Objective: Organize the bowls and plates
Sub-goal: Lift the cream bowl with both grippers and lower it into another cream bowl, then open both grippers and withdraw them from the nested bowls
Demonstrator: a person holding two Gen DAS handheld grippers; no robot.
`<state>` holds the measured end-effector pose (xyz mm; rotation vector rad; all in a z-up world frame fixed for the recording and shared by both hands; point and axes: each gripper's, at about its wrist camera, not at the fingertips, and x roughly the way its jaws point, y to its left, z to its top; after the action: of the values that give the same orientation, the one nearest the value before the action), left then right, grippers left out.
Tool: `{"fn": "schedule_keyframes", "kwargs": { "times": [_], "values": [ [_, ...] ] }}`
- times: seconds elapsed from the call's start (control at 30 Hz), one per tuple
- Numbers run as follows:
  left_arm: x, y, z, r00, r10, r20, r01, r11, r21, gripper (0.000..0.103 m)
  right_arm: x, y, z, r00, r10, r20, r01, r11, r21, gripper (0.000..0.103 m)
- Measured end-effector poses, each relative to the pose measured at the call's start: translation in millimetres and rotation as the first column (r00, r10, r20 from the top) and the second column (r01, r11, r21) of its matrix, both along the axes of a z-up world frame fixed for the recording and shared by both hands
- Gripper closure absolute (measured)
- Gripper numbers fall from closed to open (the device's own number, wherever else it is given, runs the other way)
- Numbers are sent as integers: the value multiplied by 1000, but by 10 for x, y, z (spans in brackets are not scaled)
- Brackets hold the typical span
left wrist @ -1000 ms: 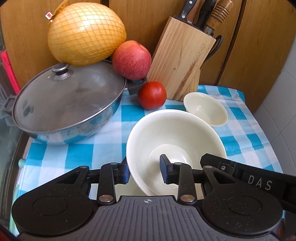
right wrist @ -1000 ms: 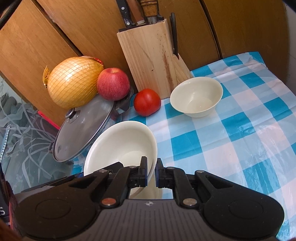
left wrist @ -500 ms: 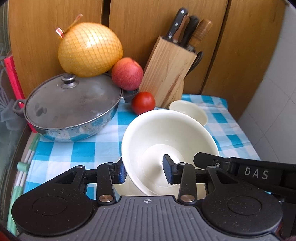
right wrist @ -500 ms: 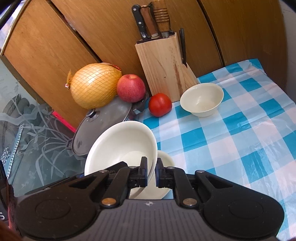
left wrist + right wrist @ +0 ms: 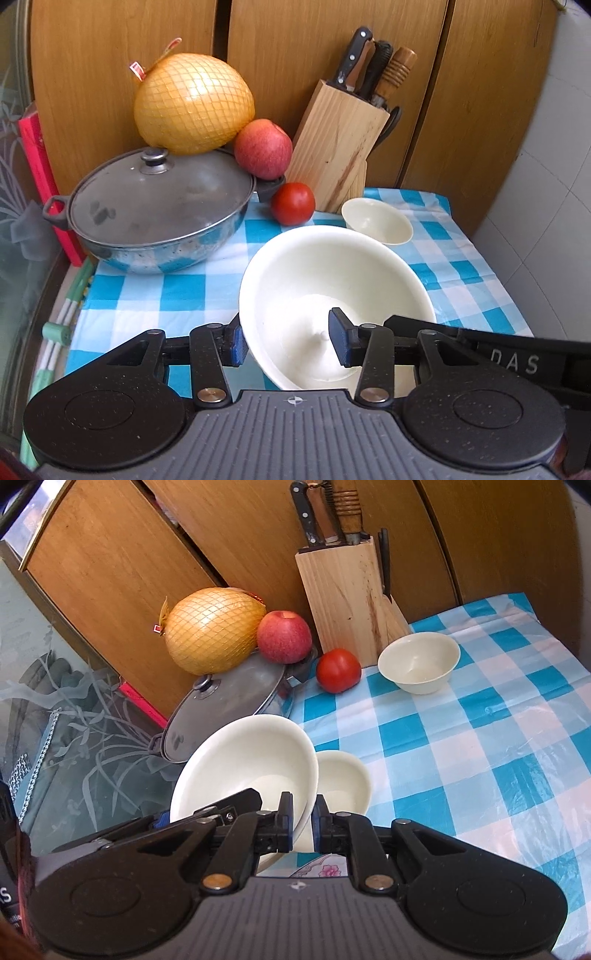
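Big cream bowl (image 5: 243, 764) is up off the checked tablecloth (image 5: 480, 738) and tilted, with its right rim pinched between the pads of the right gripper (image 5: 303, 825), jaws squeezed tight on that thin wall. The left gripper (image 5: 288, 341) sits at the bowl's near-left rim with one finger outside and one inside; its jaws have just been opening, and now both pads stand clear of the wall, so it's spread around the rim without gripping. Right under and beside the big bowl there's a smaller cream bowl (image 5: 341, 781) sitting on the cloth, and a bit of floral-patterned plate (image 5: 325, 869) peeks out just below the right gripper's fingers. Another small cream bowl (image 5: 419, 662) is farther back, just beside the wooden knife block (image 5: 347, 602) and near a tomato (image 5: 338, 670). Over on the left, a lidded steel pot (image 5: 155, 218) has a netted pomelo (image 5: 194, 103) resting on the lid and an apple (image 5: 262, 147) on its handle.
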<state>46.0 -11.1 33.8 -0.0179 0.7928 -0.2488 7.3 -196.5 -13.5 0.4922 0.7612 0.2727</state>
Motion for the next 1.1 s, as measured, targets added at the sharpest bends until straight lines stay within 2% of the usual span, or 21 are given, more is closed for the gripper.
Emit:
{"fn": "schedule_keyframes", "kwargs": {
  "times": [0.07,0.2,0.27,0.57,0.7,0.9,1.1],
  "values": [
    [36,-18,-22,1000,-2,-1,2,1000,1,52,69,8,-43,1000,-14,-9,14,1000,-7,91],
    [260,-61,-264,996,10,-93,-9,1000,12,54,277,18,-246,997,-32,-71,30,999,-20,91],
    [329,-76,-360,993,21,-117,-18,999,27,55,331,54,-294,997,-37,-69,33,998,-52,91],
    [509,-68,-548,988,36,-150,-30,999,45,56,462,52,-412,996,-42,-76,34,994,-105,88],
    [527,-40,-512,991,60,-116,-52,996,72,52,464,-46,-396,996,-59,-73,53,995,-81,86],
    [585,51,-462,989,75,-127,-73,997,21,46,473,-226,-363,992,-113,-47,108,989,-102,86],
    [721,-95,-375,989,34,-142,-42,998,-55,44,662,-540,-378,978,-197,-65,194,979,-61,86]
  ]
}}
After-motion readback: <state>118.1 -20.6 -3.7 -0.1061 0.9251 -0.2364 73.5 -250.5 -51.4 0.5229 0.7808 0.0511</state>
